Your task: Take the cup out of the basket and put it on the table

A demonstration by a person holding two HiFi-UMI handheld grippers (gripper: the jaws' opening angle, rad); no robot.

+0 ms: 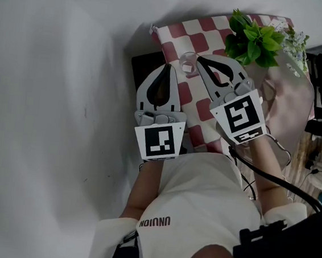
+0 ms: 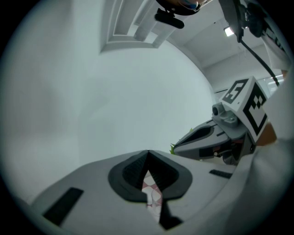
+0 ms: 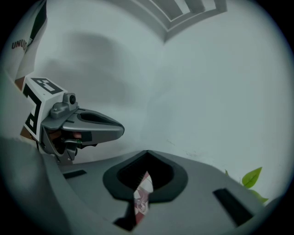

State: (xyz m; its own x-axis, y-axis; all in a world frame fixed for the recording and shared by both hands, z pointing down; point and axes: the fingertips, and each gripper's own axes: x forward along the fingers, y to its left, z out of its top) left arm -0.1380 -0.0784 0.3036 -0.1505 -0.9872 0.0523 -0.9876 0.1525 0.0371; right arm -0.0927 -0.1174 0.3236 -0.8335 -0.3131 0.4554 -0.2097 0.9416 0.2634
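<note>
On the red-and-white checked cloth (image 1: 200,41) stands one clear cup (image 1: 188,63), with two grippers held over the cloth side by side. The left gripper (image 1: 167,67) has its jaws pressed together with nothing between them, and the cup lies just right of its tip. The right gripper (image 1: 199,57) is likewise closed and empty. Its tip is just beside the cup's far right edge, possibly touching it, though the cup is too small to be sure. One leafy plant (image 1: 253,38) sits at the far right.
</note>
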